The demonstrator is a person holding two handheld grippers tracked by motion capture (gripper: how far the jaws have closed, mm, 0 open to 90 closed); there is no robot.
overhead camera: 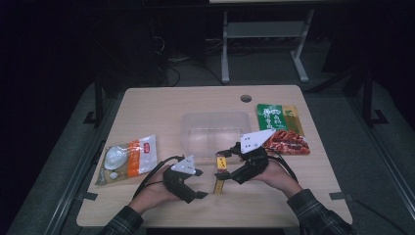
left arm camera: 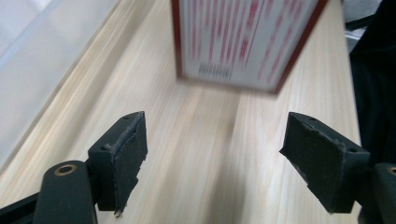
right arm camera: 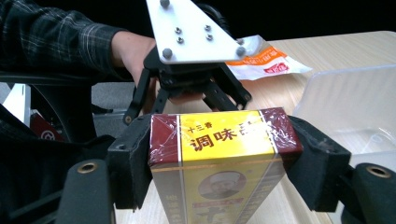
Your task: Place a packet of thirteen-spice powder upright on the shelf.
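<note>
Holding a spice box [right arm camera: 217, 154] beside an empty clear tub [overhead camera: 215, 128].
Right gripper [right arm camera: 219, 149] clamps the box; left gripper [left arm camera: 219, 158] gapes wide, gripping nothing.

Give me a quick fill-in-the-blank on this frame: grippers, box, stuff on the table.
1. The right gripper is shut on the yellow and maroon ____.
2. The left gripper has its jaws ____, with nothing between them.
3. The clear plastic container sits on the ____ table.
4. The green packet lies at the container's ____ in the high view.

Missing words: box; open; wooden; right
</note>
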